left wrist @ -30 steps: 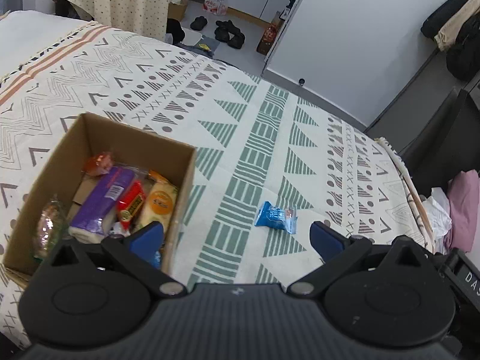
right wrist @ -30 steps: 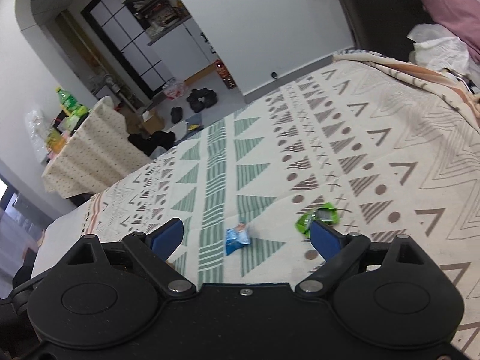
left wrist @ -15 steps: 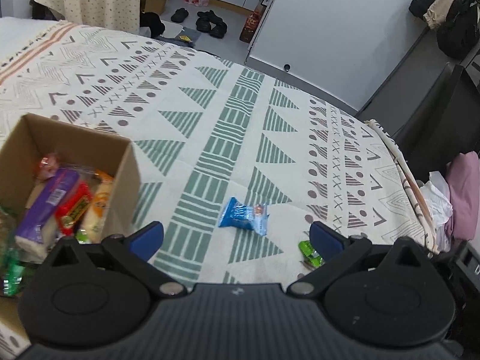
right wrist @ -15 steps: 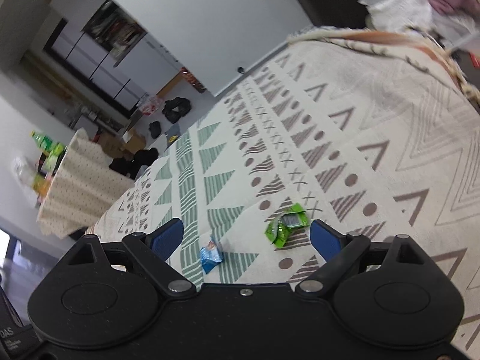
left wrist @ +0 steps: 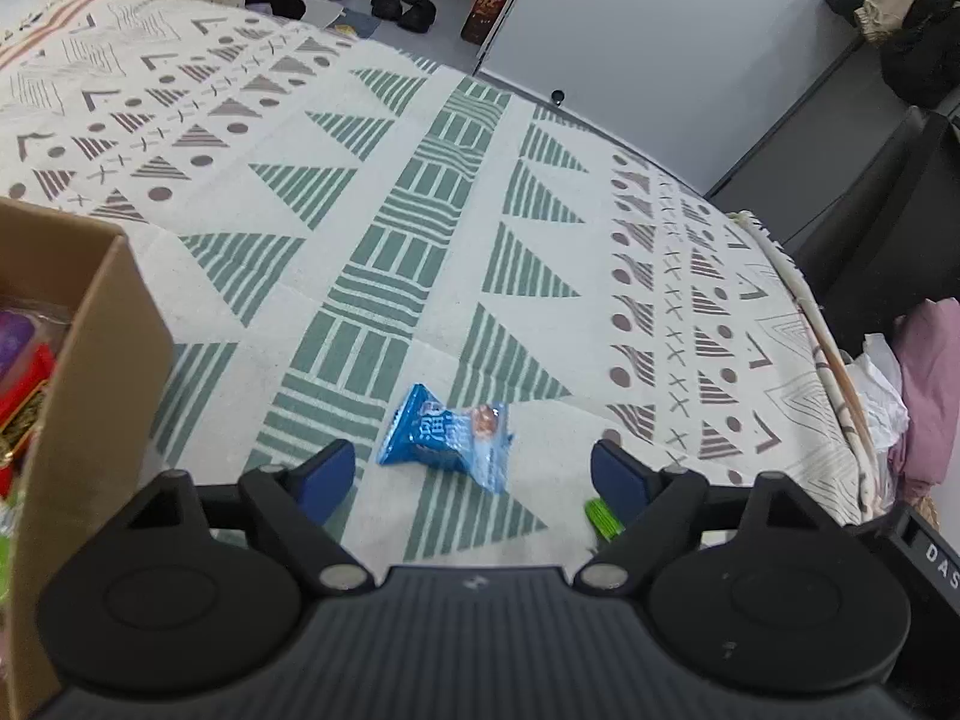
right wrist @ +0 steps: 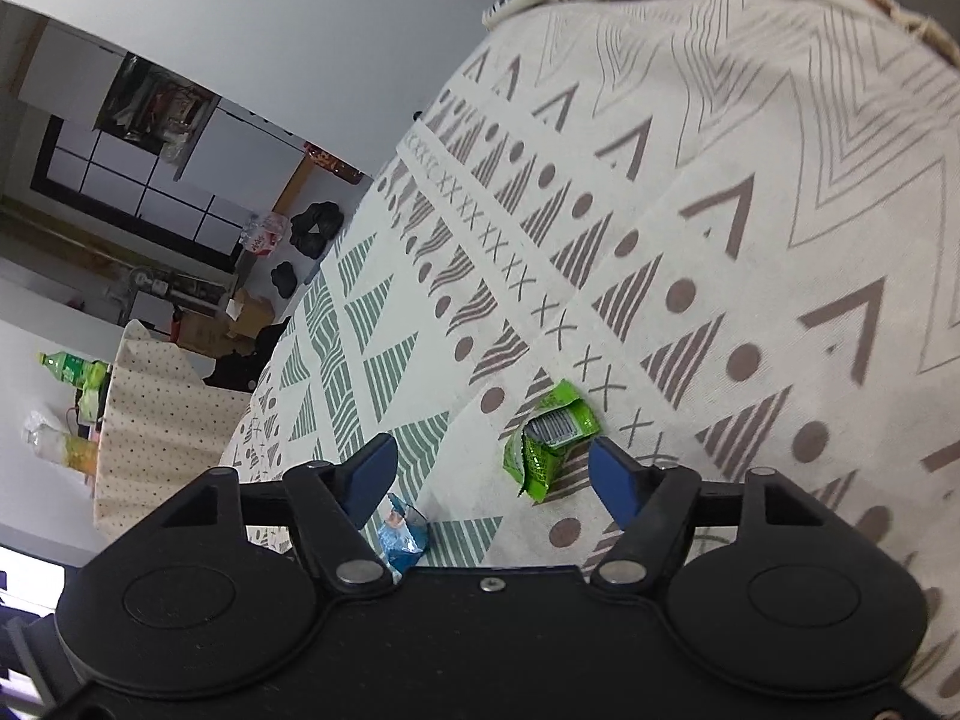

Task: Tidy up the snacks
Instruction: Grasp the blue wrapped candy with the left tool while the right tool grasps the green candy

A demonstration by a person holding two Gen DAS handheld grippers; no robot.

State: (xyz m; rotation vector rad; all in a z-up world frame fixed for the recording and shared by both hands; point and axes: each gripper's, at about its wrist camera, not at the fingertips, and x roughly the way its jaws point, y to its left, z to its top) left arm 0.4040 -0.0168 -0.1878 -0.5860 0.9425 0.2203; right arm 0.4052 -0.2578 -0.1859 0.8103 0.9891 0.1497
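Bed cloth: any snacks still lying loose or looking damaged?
Two are outside the cardboard box: a blue packet between the open left gripper pads, and a crumpled green packet ahead of the open right gripper. Neither is visibly torn.

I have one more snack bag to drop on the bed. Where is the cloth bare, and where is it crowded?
Bare: the patterned cloth beyond the blue packet, up to its far edge, and the stretch between that packet and the cardboard box. Crowded: the near strip where the blue packet and green packet lie, and inside the box.
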